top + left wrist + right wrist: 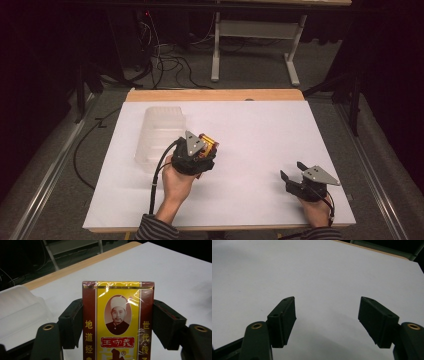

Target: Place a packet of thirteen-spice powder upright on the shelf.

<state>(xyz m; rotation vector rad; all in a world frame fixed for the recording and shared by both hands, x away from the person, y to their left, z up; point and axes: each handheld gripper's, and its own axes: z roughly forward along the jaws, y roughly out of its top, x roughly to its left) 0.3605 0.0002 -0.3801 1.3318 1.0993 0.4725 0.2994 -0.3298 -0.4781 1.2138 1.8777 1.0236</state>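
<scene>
My left gripper [117, 322] is clamped on a box [118, 322], 1 jaw on each side edge. The box is yellow and dark red, wrapped in shiny film, with a portrait and Chinese text on the face. In the high view the left gripper [202, 150] holds the box [210, 142] left of table centre, just right of a clear bin [159, 135]. I can't tell if the box touches the bin. The bin sits on the white sheet [250, 125]; from the left gripper view the bin [22, 312] is translucent and I see nothing in it, though its inside is hard to read. My right gripper [327, 322] has its 2 jaws spread wide, nothing between them, over bare sheet. High view puts it [292, 172] near the table's front right, well apart from the box.
</scene>
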